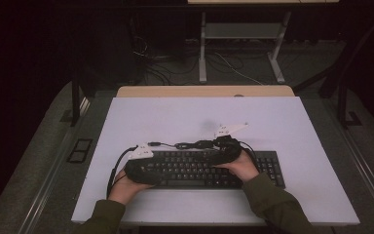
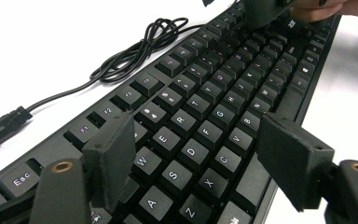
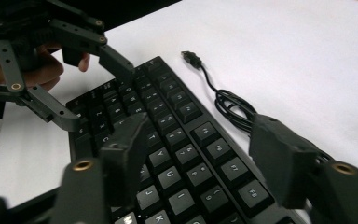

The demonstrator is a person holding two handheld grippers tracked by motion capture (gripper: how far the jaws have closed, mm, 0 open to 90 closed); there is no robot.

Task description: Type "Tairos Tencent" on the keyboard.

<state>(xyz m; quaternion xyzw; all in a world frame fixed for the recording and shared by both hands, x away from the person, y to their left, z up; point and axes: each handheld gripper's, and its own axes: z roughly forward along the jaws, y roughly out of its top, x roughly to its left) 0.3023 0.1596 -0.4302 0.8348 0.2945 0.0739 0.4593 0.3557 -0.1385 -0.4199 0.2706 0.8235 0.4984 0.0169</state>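
keyboard flat on white desk, lower centre of high view | left hand-held gripper and right hand-held gripper both spread over its 2 ends, pinching nothing, likely placed to straighten it | cable coiled behind

A rectangular table with a pale lavender-white top and a light wooden strip along its far edge carries the items. A black full-size computer keyboard lies flat near the front edge. Its thin black cable, loosely coiled, rests on the surface just behind it.
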